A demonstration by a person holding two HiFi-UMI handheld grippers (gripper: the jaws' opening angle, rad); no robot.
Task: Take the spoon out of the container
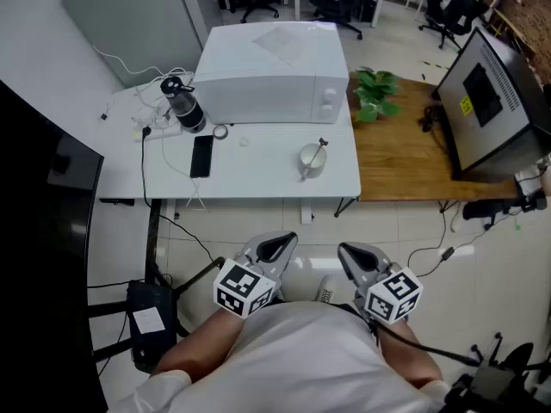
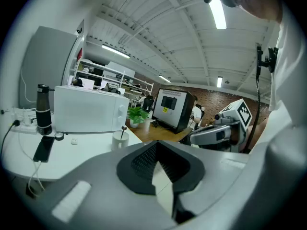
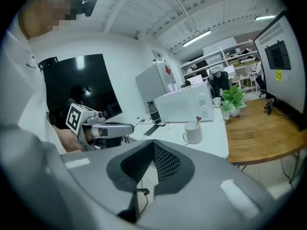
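Observation:
A white mug [image 1: 311,160] stands near the front right of the white table [image 1: 258,175], with a spoon [image 1: 321,147] leaning upright in it. The mug [image 2: 120,139] and spoon [image 2: 123,130] show far off in the left gripper view, and the same mug [image 3: 193,133] and spoon [image 3: 197,120] in the right gripper view. My left gripper [image 1: 277,246] [image 2: 156,145] and right gripper [image 1: 355,254] [image 3: 152,145] are held close to my body, well short of the table. Both are shut with nothing in them.
A white microwave [image 1: 271,71] fills the back of the table, with a black bottle [image 1: 182,103], a phone [image 1: 201,156] and cables to its left. A potted plant [image 1: 375,93] and a large monitor [image 1: 491,101] sit on the wooden desk [image 1: 405,166] at right.

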